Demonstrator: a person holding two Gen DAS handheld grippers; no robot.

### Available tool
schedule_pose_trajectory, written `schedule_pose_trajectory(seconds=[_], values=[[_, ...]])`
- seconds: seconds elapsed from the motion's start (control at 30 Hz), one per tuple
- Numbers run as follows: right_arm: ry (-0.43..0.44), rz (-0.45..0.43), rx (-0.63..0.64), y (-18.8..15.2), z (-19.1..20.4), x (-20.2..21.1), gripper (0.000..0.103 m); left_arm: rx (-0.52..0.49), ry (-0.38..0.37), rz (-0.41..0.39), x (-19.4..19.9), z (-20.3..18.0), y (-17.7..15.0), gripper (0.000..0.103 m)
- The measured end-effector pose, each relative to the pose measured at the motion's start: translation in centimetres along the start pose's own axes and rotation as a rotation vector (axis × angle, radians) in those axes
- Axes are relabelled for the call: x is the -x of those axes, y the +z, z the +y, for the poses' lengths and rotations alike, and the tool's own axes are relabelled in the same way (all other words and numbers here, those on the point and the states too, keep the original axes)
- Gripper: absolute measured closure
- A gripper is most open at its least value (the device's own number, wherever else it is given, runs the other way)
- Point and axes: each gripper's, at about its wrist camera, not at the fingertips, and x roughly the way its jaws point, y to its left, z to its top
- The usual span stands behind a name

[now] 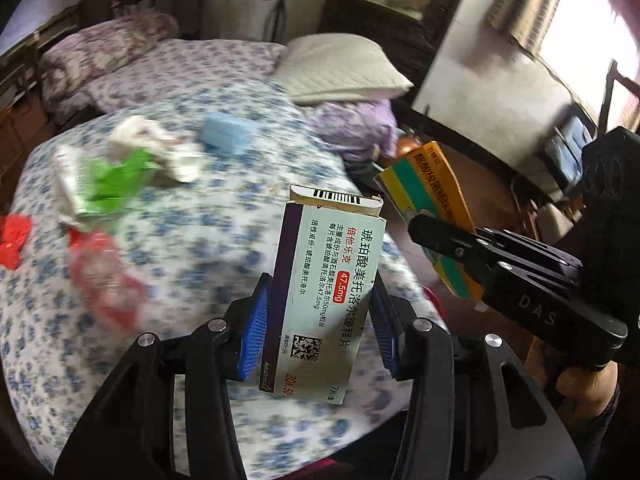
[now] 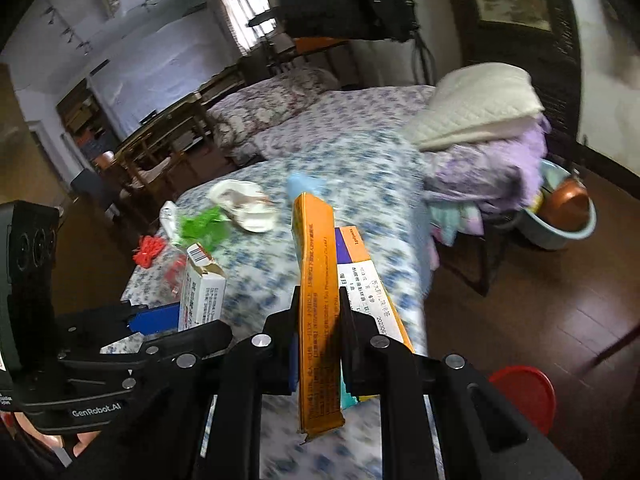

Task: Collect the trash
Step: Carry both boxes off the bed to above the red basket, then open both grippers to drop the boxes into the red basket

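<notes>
Left gripper [image 1: 320, 316] is clamping a white box [image 1: 326, 292] above the bed [image 1: 208, 240]; right gripper [image 2: 318, 340], fully closed, is pinching an orange box [image 2: 318, 320] edgewise, which risks slipping out.

A bed [image 1: 208, 216] is covered by a white sheet with small blue flowers. On the sheet a blue box [image 1: 227, 133] is seen, with crumpled white paper [image 1: 140, 136] near it. A green wrapper [image 1: 116, 180] is laid just beside the paper. A red thing [image 1: 14, 240] is placed at the bed's edge, and a clear bag [image 1: 104, 276] with red trim is spread near it.
</notes>
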Motion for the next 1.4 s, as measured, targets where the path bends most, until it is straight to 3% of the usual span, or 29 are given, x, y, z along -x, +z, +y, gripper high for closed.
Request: schedule_pose_trajectory(seconds=[0.37,0.6,0.8,0.97,1.4], values=[[-0.062,0.012,-0.223,-4.6,-10.0,1.9,0.087,-0.089,-0.027,0.065,-4.2,-6.1,-0.1,0.056],[-0.107,0.056,-0.357,-7.8,-16.1,1.4,0.087,-0.117,-0.122,0.128,-7.3,-10.7,0.6,0.056],[-0.139,0.116,-0.496,-11.2,-21.8,0.1,0.087,-0.173,-0.173,0.238,-12.2,-15.3,-0.4,0.056],[-0.099,0.161,-0.649,-14.8,-26.2,-1.6,0.087,-0.183,-0.183,0.331,-16.6,-17.4,-1.0,0.056],[-0.065,0.195,-0.843,-19.4,-31.1,-4.9,0.087,-0.079,-0.220,0.517,-26.3,-19.4,-2.9,0.056]])
